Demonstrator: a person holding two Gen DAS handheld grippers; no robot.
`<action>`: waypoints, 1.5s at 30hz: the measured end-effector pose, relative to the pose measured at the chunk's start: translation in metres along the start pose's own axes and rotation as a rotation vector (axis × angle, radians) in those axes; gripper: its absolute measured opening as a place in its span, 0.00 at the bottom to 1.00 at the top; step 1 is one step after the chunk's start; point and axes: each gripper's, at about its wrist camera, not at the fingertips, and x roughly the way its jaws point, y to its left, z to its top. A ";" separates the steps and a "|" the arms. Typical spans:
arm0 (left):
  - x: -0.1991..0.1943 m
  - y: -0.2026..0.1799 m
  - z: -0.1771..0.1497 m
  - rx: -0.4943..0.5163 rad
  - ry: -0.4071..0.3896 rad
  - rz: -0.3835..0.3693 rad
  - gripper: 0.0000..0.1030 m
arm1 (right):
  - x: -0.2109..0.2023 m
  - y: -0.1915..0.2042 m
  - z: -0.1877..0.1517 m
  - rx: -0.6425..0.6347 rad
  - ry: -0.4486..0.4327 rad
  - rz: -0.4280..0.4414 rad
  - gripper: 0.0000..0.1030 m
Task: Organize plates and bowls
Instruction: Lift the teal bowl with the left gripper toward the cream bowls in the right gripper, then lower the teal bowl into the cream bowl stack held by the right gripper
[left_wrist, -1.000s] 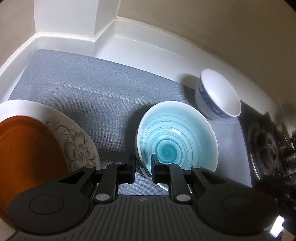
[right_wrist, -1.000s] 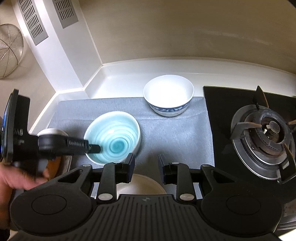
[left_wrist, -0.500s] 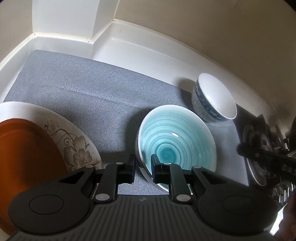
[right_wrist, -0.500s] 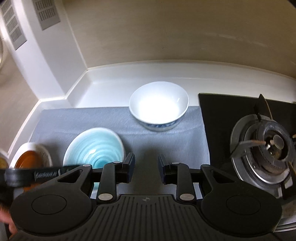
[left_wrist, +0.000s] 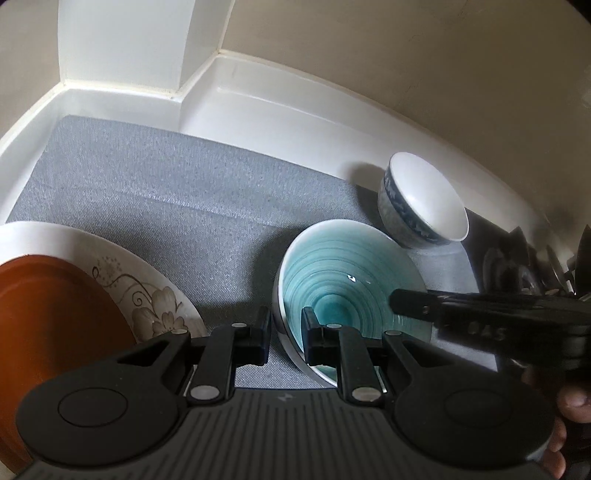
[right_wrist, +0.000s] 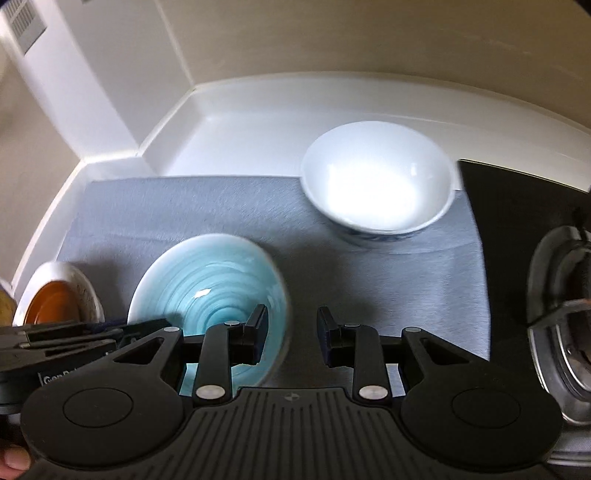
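A teal ribbed bowl (left_wrist: 343, 280) (right_wrist: 207, 280) sits on the grey mat (left_wrist: 166, 192). My left gripper (left_wrist: 287, 334) is shut on its left rim, one finger inside and one outside. My right gripper (right_wrist: 291, 332) is open and straddles the bowl's right rim with gaps showing on both sides; the left wrist view shows it as a black finger (left_wrist: 406, 304) over that rim. A white bowl with a blue band (left_wrist: 424, 206) (right_wrist: 376, 192) stands behind, apart from both grippers. At the left an orange plate (left_wrist: 55, 325) lies on a floral plate (left_wrist: 147, 295).
The mat (right_wrist: 184, 206) lies in a white counter corner with raised walls behind and to the left. A black gas stove with a burner (right_wrist: 565, 314) borders the mat on the right. A hand (left_wrist: 572, 402) holds the right gripper.
My right gripper has come down and leftwards from near the stove to the teal bowl's right rim. The left gripper has kept its grip on the bowl's left rim.
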 end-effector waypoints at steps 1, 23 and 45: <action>-0.001 0.000 -0.001 0.005 -0.003 0.000 0.18 | 0.002 0.002 0.000 -0.009 0.005 0.001 0.30; -0.038 -0.025 -0.016 0.081 -0.100 0.034 0.14 | -0.037 0.002 -0.008 -0.001 -0.085 0.016 0.08; -0.097 -0.094 -0.083 0.171 -0.111 0.036 0.14 | -0.119 -0.033 -0.083 0.032 -0.067 0.037 0.08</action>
